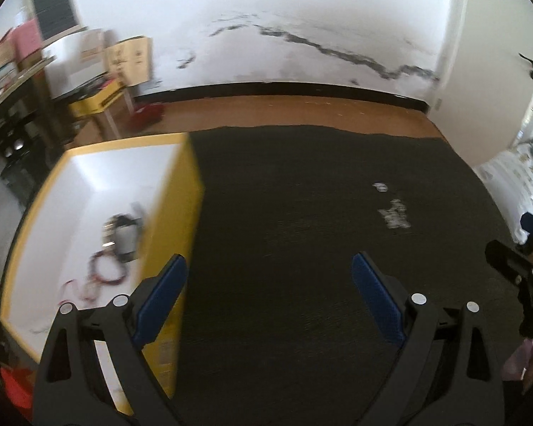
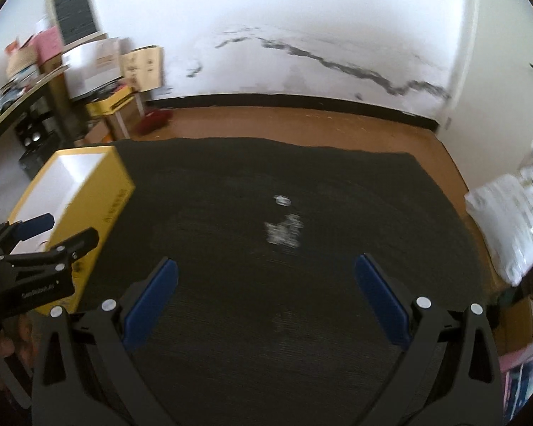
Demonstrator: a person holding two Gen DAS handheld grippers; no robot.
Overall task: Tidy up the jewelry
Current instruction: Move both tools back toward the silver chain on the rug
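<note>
A yellow box with a white inside stands on the left of a dark mat. Red cord jewelry and a dark blurred piece lie inside it. Silvery jewelry and a small ring-like piece lie on the mat to the right. My left gripper hangs open at the box's right wall, nothing between its fingers. In the right wrist view the silvery jewelry and small piece lie ahead of my right gripper, which is open and empty. The yellow box is at left.
The mat lies on a brown floor before a stained white wall. Shelves and boxes crowd the far left. A white patterned cushion sits at the right edge. The left gripper shows at the right view's left edge.
</note>
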